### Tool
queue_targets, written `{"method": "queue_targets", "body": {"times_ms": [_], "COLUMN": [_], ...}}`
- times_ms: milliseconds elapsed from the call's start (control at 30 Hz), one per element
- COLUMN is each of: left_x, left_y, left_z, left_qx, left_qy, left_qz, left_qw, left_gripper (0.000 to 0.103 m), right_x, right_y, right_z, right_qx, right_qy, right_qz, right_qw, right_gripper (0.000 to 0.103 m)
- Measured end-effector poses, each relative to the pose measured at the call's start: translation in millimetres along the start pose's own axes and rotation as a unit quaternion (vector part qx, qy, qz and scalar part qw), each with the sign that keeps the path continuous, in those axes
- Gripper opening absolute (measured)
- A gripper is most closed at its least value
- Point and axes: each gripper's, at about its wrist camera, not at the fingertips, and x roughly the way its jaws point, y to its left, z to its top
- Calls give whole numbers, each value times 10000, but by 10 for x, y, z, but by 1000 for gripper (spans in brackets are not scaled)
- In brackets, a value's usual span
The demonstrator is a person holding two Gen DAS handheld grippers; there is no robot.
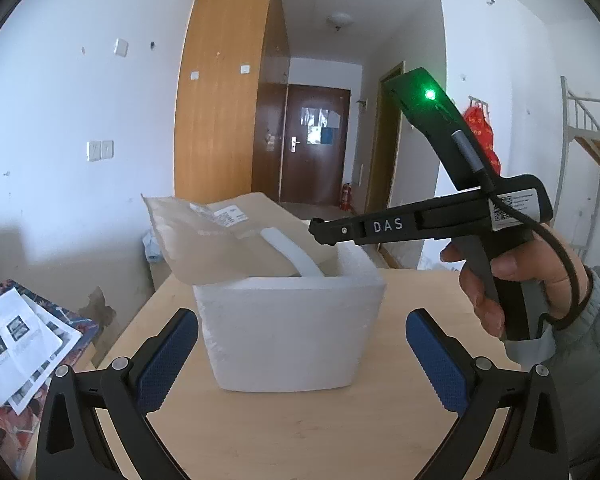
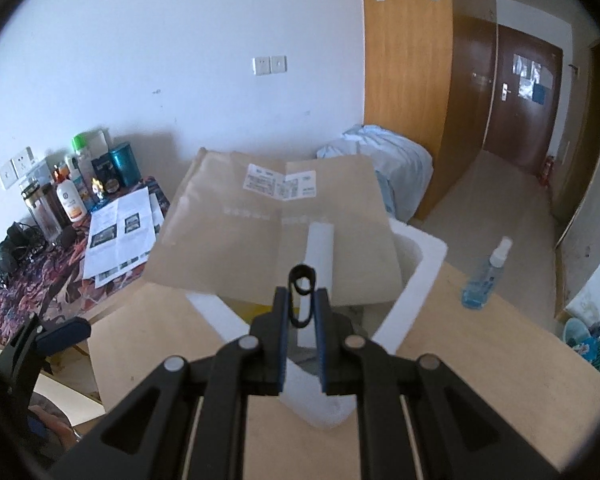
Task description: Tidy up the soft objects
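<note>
A white foam box (image 1: 288, 336) (image 2: 420, 276) stands on the wooden table (image 1: 300, 440). A brown padded envelope (image 1: 204, 240) (image 2: 260, 240) and a white foam strip (image 1: 288, 248) (image 2: 320, 248) stick out of it. My left gripper (image 1: 302, 316) is open, its blue pads either side of the box's near wall without touching it. My right gripper (image 2: 302, 292) (image 1: 316, 229), held by a hand, hovers over the box's open top and is shut on a thin black elastic loop (image 2: 302, 266), which pokes out past the fingertips.
A blue spray bottle (image 2: 484, 276) stands on the table to the right of the box. To the left, a lower side table holds printed papers (image 2: 120, 224) (image 1: 16, 344) and several bottles (image 2: 72, 196). A bundle of pale bedding (image 2: 388, 160) lies behind the box.
</note>
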Motion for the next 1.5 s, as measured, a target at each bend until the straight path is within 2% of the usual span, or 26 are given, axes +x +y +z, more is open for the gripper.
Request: {"method": "queue_targets", "body": {"times_ms": [433,600,733,800,933,1067,1200,1367,1500], "left_x": [58,41,50,58,56,34,0,-49,-100], "left_y": [57,45,27,23,-1,-34,-66,-166,-282], "left_z": [-21,-9,-16,-16,-11,0,21,36,48], "left_qx": [-48,-28,-19,-35,-15,9,-18,47,119], "left_qy": [72,49,59,74,73,43,-4,-54,-88], "left_qz": [-52,-74,-79,-94,-100,-134,-242,-335,-447], "left_qw": [9999,10000,9999,9999,9999,9999,9997,9994,9989], "left_gripper": [103,103,103,103,103,103,103,103,103], "right_x": [168,174,129,66,-42,-97,-333,-790,-1142], "right_y": [-42,-66,-54,-46,-82,-98,-168,-186,-201], "right_z": [18,12,12,20,38,-25,-191,-432,-599], "right_qx": [-4,41,-3,-42,53,61,408,659,798], "right_qy": [172,192,87,-77,-215,-249,-438,-933,-1257], "right_qz": [-215,-332,-445,-519,-363,-625,-733,-1219,-1589], "right_qw": [9996,9993,9990,9986,9991,9977,9955,9859,9760], "right_gripper": [17,29,61,63,69,69,70,101,103]}}
